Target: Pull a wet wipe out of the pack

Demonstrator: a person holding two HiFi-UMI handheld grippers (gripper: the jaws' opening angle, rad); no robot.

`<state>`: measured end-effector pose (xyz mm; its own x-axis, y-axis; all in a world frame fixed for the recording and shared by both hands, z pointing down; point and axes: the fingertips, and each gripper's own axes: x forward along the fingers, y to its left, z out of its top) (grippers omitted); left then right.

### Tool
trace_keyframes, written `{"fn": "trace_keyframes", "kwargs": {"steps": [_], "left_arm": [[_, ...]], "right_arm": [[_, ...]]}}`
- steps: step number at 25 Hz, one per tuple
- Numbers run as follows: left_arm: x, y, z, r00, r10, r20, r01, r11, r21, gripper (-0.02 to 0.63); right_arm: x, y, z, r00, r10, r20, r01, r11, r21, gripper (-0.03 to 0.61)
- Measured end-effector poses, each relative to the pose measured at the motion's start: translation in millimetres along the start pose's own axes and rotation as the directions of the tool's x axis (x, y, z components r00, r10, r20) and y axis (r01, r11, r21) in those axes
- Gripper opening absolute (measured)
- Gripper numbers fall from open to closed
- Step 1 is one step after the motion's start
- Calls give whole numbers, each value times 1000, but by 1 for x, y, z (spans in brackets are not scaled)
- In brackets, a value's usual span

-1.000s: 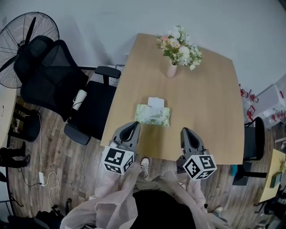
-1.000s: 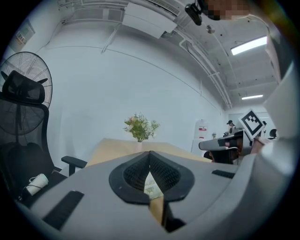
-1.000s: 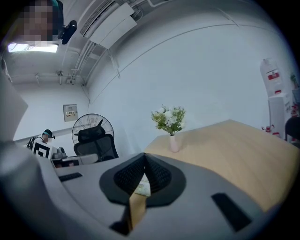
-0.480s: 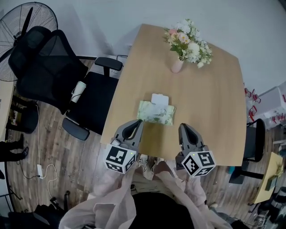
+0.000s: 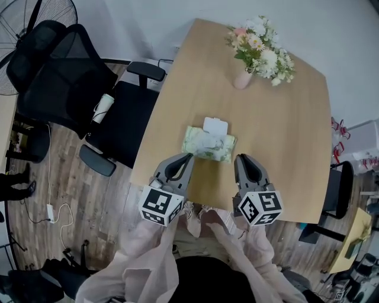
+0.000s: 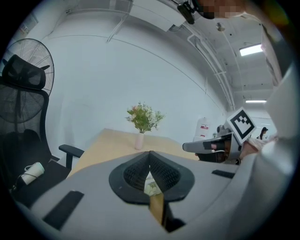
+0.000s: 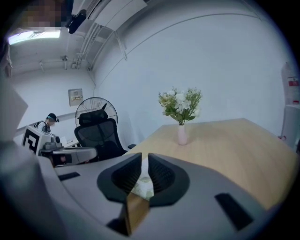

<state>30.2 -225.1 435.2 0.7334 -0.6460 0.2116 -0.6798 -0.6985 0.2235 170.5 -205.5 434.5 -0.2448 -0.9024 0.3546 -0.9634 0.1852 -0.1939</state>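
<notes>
A pale green wet wipe pack (image 5: pixel 207 145) lies flat near the table's front edge, its white lid flap (image 5: pixel 214 125) folded open on the far side. My left gripper (image 5: pixel 189 156) is just short of the pack's near left corner, jaws touching at the tips and empty. In the left gripper view (image 6: pixel 150 153) the pack (image 6: pixel 151 185) shows through the gap below the tips. My right gripper (image 5: pixel 238 158) is by the pack's near right corner. Its jaws (image 7: pixel 144 157) have just been opening and stand slightly apart with nothing gripped; the pack (image 7: pixel 142 185) shows beyond them.
A pink vase of flowers (image 5: pixel 257 50) stands at the far end of the wooden table (image 5: pixel 284 130). A black office chair (image 5: pixel 89 100) sits at the left and a floor fan (image 5: pixel 18 12) behind it. Another chair (image 5: pixel 340 183) is at the right edge.
Both grippers have moved forward over the table's front edge and now lie close to the pack's near corners. The pack itself has not moved.
</notes>
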Motion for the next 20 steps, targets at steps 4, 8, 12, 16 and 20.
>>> {"fn": "trace_keyframes", "kwargs": {"steps": [4, 8, 12, 16, 20], "left_arm": [[4, 3, -7, 1000, 7, -12, -8, 1000, -14, 11], [10, 9, -16, 999, 20, -27, -21, 1000, -21, 11], [15, 15, -27, 998, 35, -56, -36, 999, -21, 11], [18, 21, -33, 996, 52, -72, -54, 998, -31, 11], [22, 28, -40, 994, 67, -88, -71, 997, -42, 11]], "right_arm": [[15, 0, -14, 999, 22, -47, -23, 999, -28, 69], [29, 2, -25, 995, 54, -84, -58, 998, -36, 94], [43, 2, -37, 988, 77, -132, -86, 994, -62, 129], [60, 4, -48, 978, 104, -178, -119, 990, -75, 160], [76, 8, -54, 970, 128, -209, -150, 984, -93, 161]]}}
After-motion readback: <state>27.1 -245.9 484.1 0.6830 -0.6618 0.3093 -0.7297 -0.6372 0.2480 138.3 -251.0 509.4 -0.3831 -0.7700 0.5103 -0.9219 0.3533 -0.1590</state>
